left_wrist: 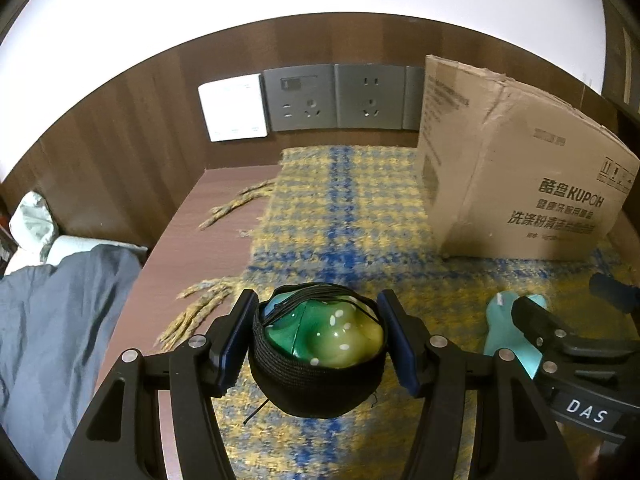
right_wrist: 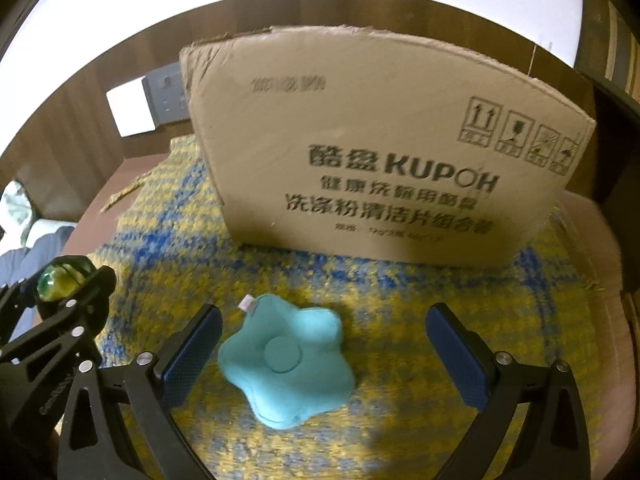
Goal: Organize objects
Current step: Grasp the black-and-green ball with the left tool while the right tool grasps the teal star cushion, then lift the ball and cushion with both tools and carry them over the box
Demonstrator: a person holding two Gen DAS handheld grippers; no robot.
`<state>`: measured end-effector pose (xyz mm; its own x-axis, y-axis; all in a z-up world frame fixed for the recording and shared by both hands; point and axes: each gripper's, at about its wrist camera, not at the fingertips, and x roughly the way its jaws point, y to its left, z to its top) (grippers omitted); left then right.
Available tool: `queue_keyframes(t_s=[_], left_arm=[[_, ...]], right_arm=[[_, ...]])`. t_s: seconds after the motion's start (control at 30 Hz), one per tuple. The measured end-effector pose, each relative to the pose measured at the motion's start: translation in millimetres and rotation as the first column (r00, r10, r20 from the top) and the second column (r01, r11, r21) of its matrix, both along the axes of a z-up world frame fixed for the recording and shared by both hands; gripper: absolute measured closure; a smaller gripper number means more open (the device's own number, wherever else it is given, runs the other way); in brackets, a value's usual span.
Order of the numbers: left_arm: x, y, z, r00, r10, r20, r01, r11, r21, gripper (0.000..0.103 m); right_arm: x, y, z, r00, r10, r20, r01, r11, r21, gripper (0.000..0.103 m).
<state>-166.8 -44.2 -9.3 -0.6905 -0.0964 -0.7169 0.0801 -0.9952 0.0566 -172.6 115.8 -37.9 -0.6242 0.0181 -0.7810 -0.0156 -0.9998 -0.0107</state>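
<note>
The left gripper [left_wrist: 318, 336] points forward and slightly down over the yellow-and-blue woven cloth [left_wrist: 352, 216], its blue-padded fingers [left_wrist: 232, 340] pinching a black mesh pouch [left_wrist: 316, 384] from both sides; a glossy green-and-yellow toy [left_wrist: 324, 336] with white specks bulges out of the pouch's open top. The pouch appears held just above the cloth. The right gripper [right_wrist: 324, 354] is levelled low over the same cloth, its fingers [right_wrist: 192, 348] spread wide on either side of a teal star-shaped cushion [right_wrist: 288, 364] that lies flat on the cloth, touching neither pad. A KUPOH cardboard box [right_wrist: 380, 152] stands upright on the cloth beyond the cushion. Grey wall sockets [left_wrist: 336, 96] sit on the wooden panel behind
</note>
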Motion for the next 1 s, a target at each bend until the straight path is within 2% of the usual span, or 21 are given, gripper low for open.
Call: queue_keyframes(t_s=[0.53,0.63,0.67,0.7,1.0], left_arm=[[4.8,-9.8,-8.3,1.000,-0.011,0.021,0.010,0.999,0.042,0.043],[4.2,-9.3,-8.7,1.000,-0.014,0.025,0.013,0.999,0.044,0.043],[4.1,-9.5,-9.1,1.000,-0.015,0.026,0.014,0.999,0.045,0.043],[3.7,-9.4,-9.5,1.000,-0.015,0.028,0.014,0.999,0.046,0.043],[2.8,-3.7,-4.6,1.000,-0.017,0.024,0.016,0.999,0.035,0.043]], right_arm=[[-7.6,-19.7,-25.9,0.997,0.013,0.081,-0.014,1.000,0.006,0.002],[-7.5,-21.1,-30.1,0.995,0.025,0.095,-0.025,1.000,0.001,0.011],[-8.2,-21.6,-32.6,0.994,0.034,0.106,-0.033,0.999,-0.010,0.023],[-7.8,-20.9,-34.3,0.993,0.038,0.114,-0.036,0.999,-0.017,0.029],[1.4,-17.4,-24.8,0.996,0.049,0.069,-0.046,0.998,-0.041,0.030]])
